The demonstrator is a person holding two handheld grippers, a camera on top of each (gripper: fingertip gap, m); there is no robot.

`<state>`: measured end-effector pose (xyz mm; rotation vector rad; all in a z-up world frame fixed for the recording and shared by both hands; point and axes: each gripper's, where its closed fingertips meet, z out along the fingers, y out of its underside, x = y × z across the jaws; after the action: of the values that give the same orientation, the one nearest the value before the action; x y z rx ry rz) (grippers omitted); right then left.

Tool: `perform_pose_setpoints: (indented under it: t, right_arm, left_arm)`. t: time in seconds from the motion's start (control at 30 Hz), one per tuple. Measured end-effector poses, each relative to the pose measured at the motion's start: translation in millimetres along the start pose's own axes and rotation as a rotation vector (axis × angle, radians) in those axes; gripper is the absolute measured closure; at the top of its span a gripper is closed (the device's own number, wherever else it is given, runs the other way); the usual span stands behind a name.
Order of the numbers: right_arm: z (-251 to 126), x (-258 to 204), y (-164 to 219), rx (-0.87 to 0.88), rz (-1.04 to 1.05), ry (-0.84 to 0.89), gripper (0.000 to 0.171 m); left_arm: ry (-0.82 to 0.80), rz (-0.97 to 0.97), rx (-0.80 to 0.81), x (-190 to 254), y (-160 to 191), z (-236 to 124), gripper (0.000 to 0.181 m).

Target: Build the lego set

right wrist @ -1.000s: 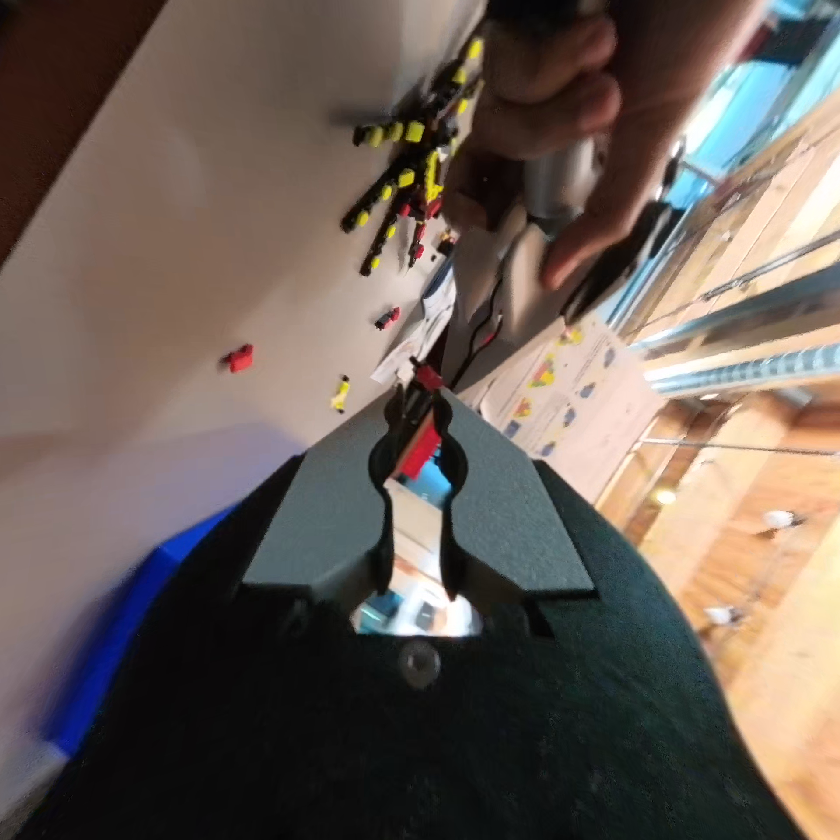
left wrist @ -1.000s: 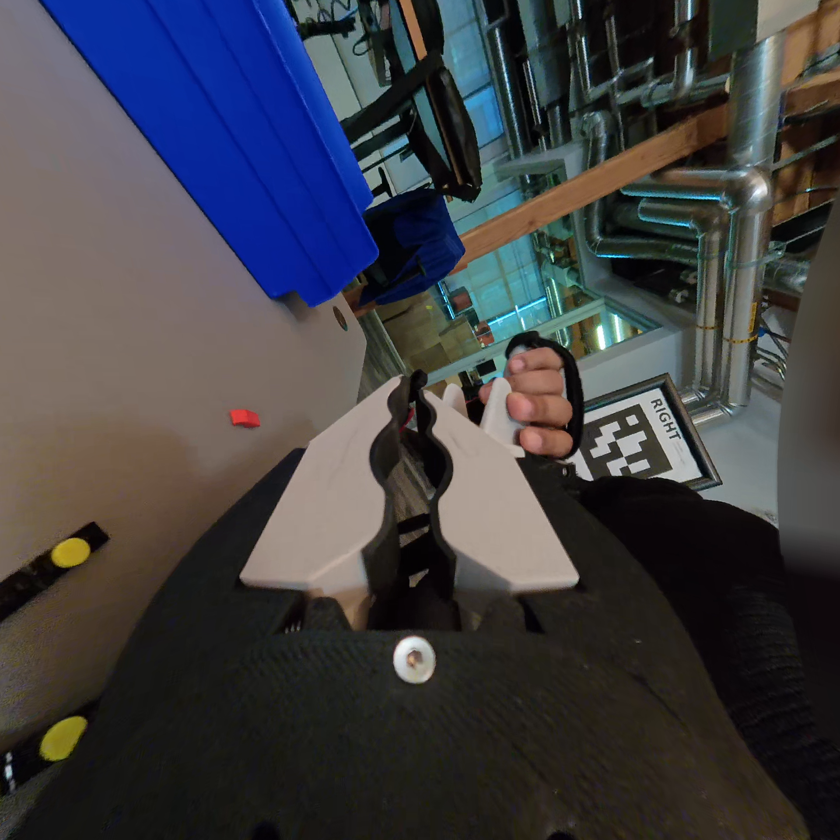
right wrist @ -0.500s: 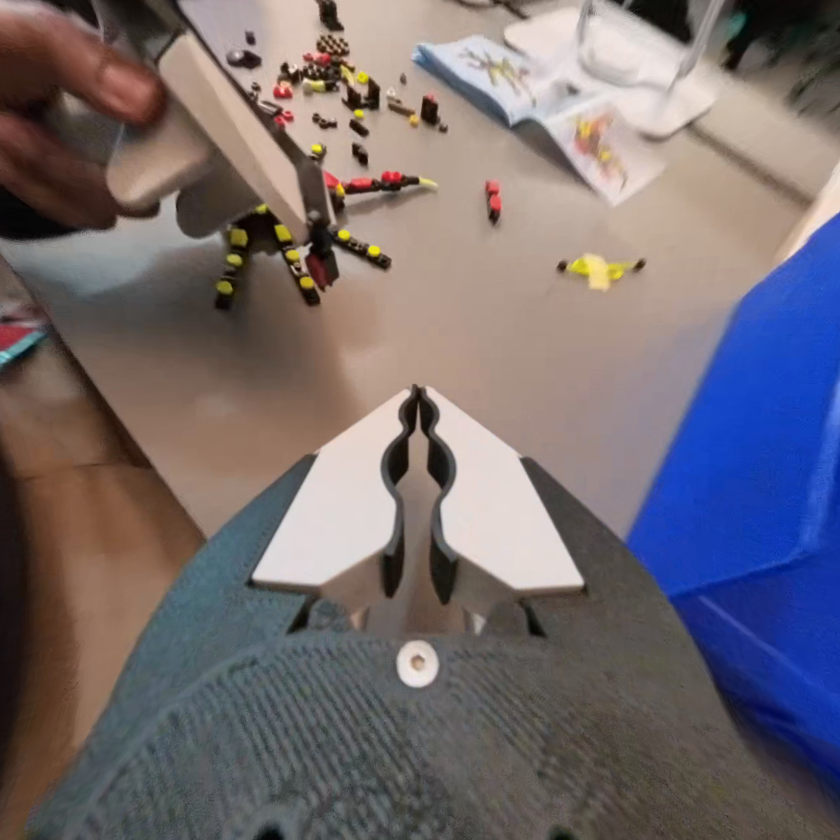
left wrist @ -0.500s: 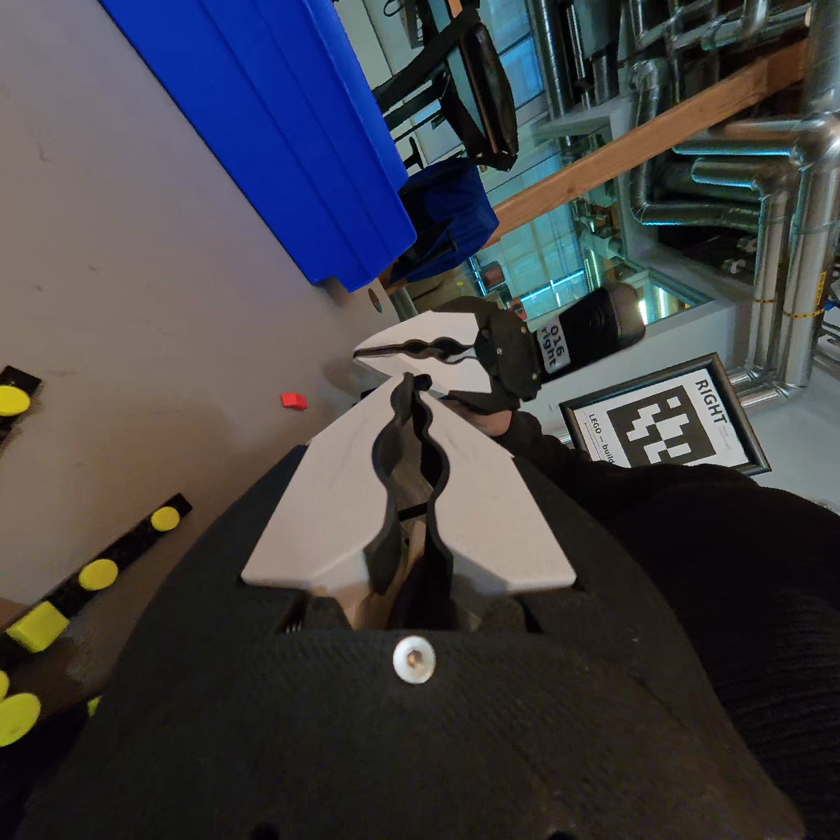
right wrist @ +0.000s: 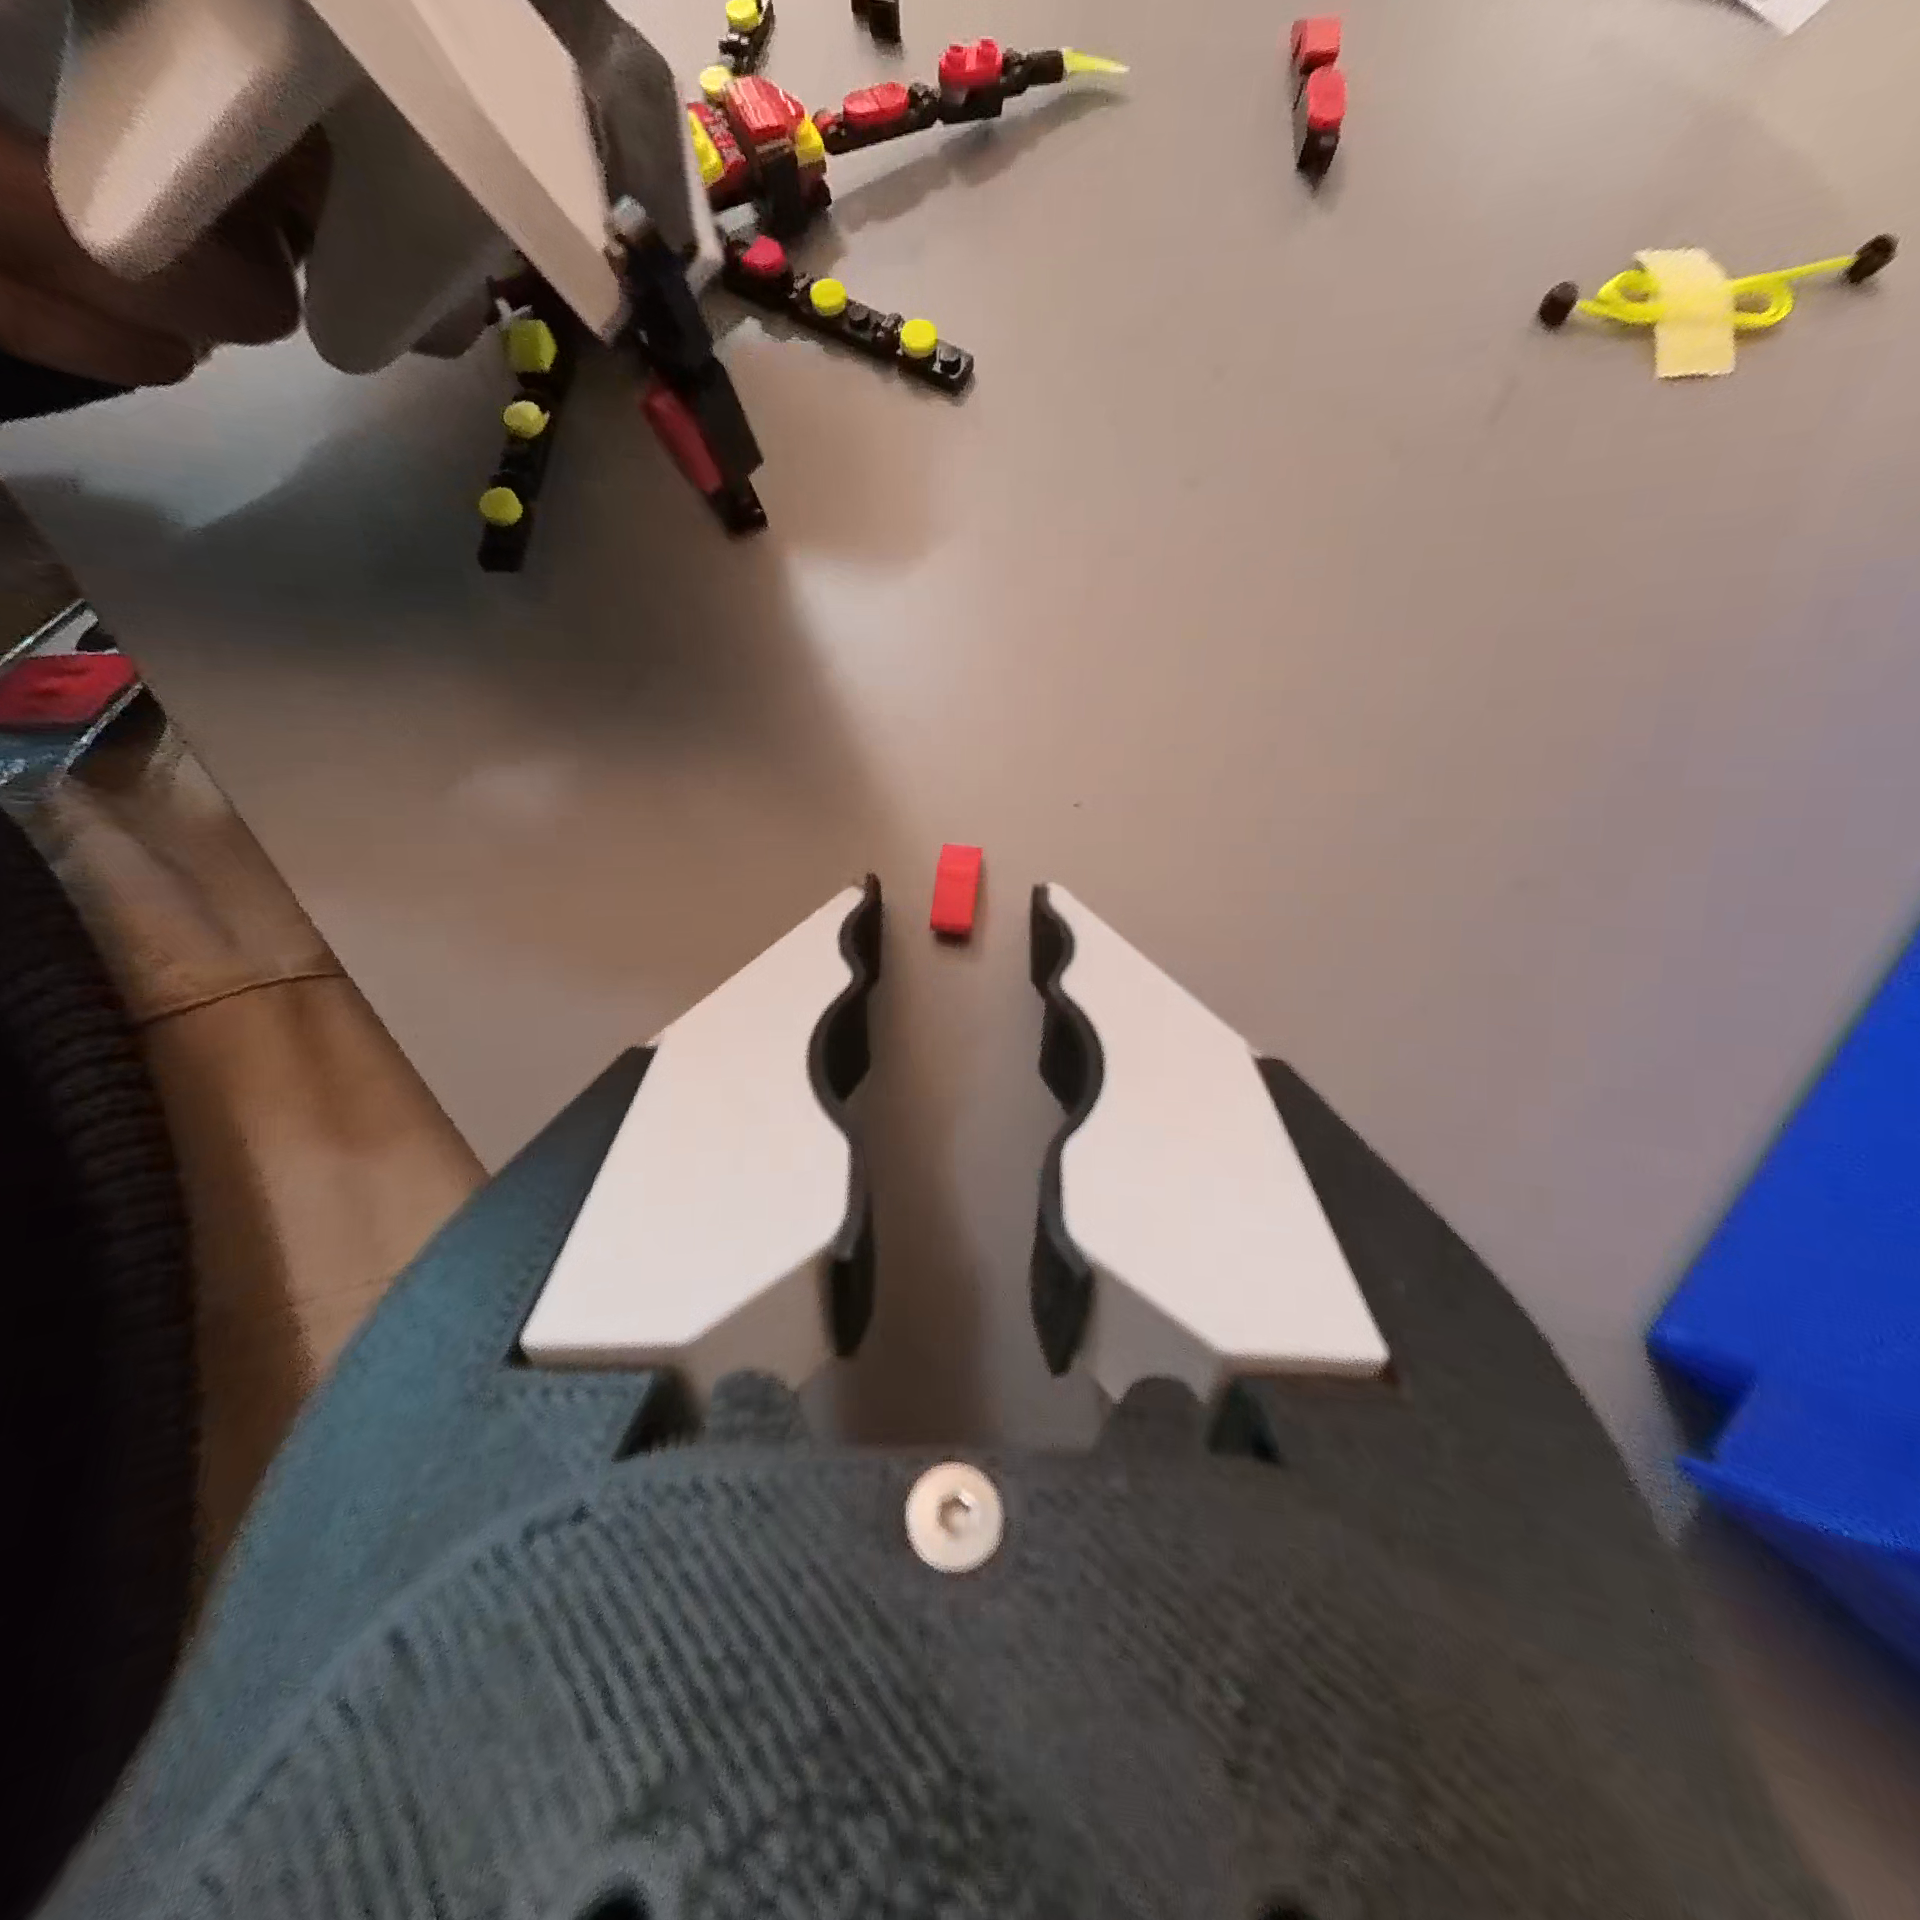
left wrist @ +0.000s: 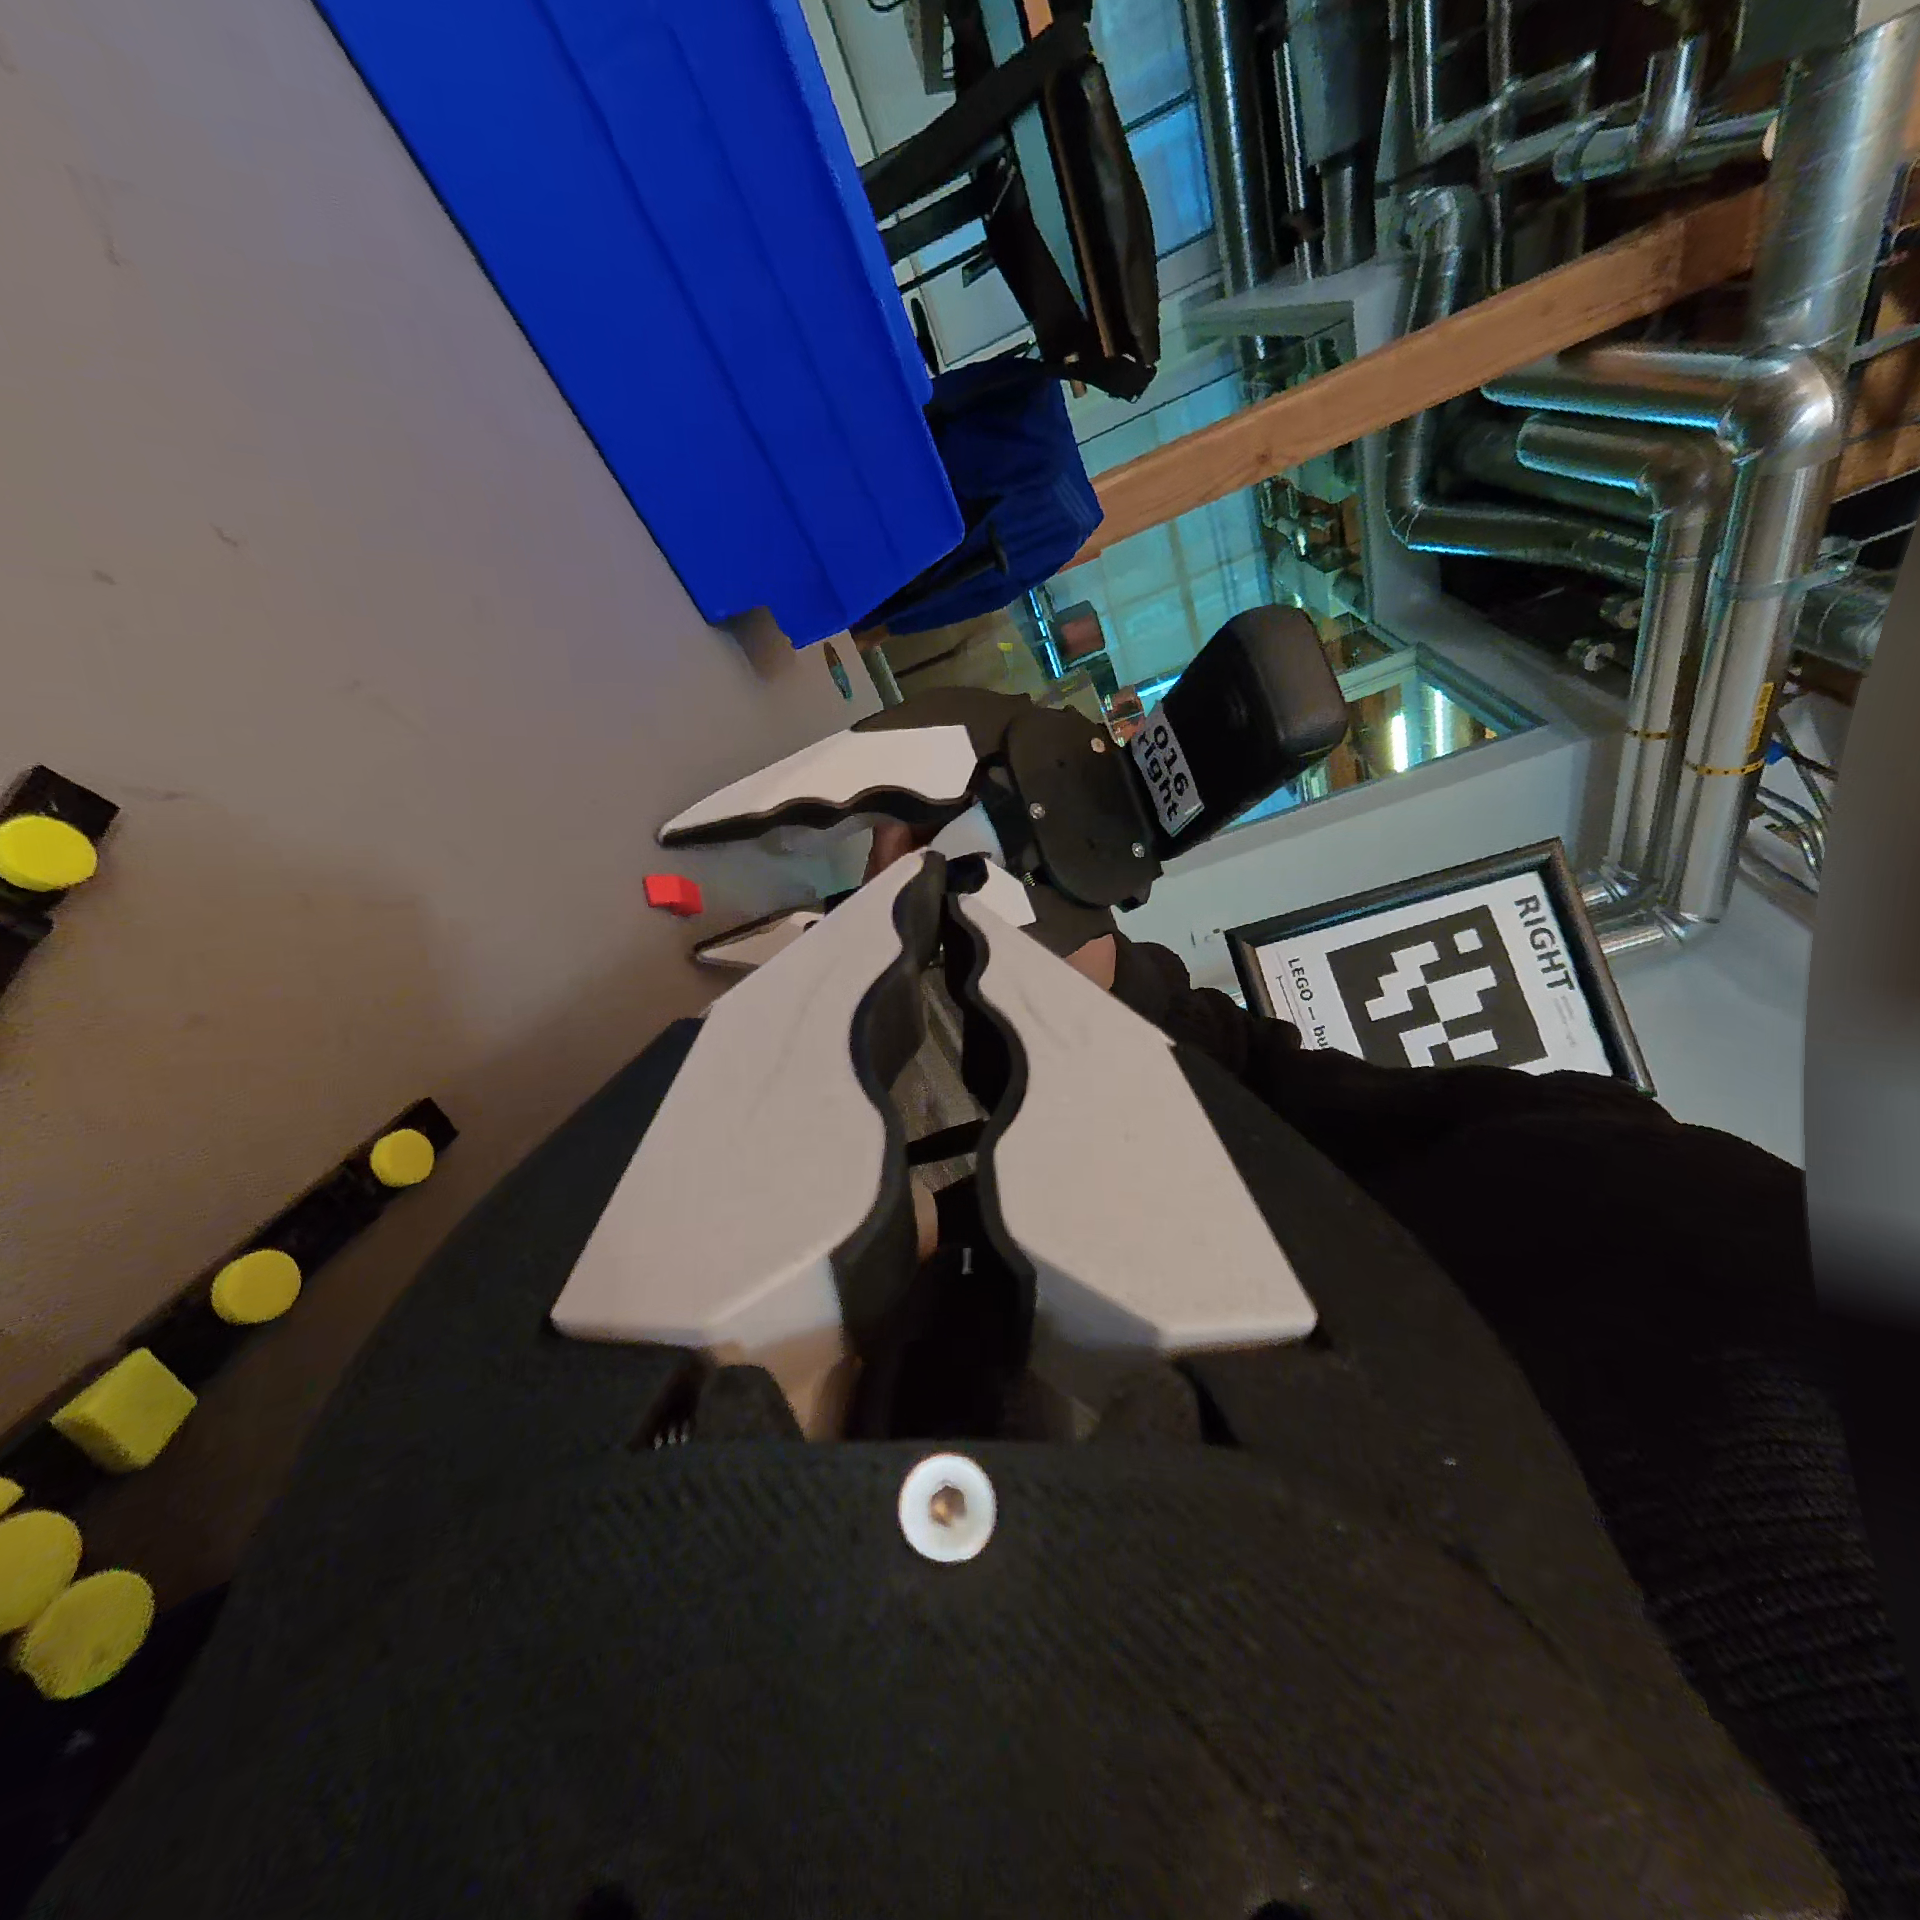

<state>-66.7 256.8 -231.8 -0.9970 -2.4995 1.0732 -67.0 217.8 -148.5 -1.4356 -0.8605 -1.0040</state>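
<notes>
Right hand-held gripper (right wrist: 954, 902) newly spread, red brick (right wrist: 956, 891) lengthwise.

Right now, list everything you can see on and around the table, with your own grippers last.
Small red brick: one, red, lying on the table between the open right fingertips.
Lego model: one, black with yellow and red parts, far left of the table, at the left gripper's tip.
Loose red pieces: two, red, far side of the table.
Yellow string piece: one, yellow with black ends, far right.
Blue bin: one, blue, on the table edge.
Framed marker sign: one, black and white, beyond the table.
Table: one, grey.
Left gripper: closed.
Right gripper: open.
</notes>
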Motion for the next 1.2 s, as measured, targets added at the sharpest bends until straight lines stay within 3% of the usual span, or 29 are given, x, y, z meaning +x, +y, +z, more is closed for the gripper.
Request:
perform_pose_setpoints:
  t: [0.07,0.2,0.33,0.43,0.57,0.67,0.83,1.2]
  right_arm:
    - [2,3,0,-0.004,-0.008,0.013,0.156]
    - [0,1,-4,0.019,-0.020,-0.021,0.161]
    - [-24,-16,-38,0.230,-0.224,-0.065,0.165]
    - [-50,-38,-57,0.364,-0.625,0.010,0.165]
    - [-46,-35,-45,0.186,-1.249,0.365,0.165]
    - [-32,-50,-29,0.082,-1.640,0.444,0.165]
    - [-29,-55,-25,0.028,-1.762,0.469,0.166]
    - [-23,-53,-12,-0.051,-1.906,0.484,0.165]
  left_arm:
    - [0.004,-0.011,-0.003,-1,1,0,0.181]
    - [0.002,-0.013,-0.019,-2,3,1,0.181]
    - [-0.030,-0.003,-0.064,-8,10,3,0.181]
    - [-0.038,-0.005,-0.096,-9,14,4,0.181]
    - [-0.067,0.040,-0.198,-12,30,10,0.181]
    - [-0.124,0.111,-0.283,-18,44,14,0.181]
    - [-0.236,0.230,-0.365,-30,54,14,0.181]
    - [-0.270,0.275,-0.412,-35,62,17,0.181]
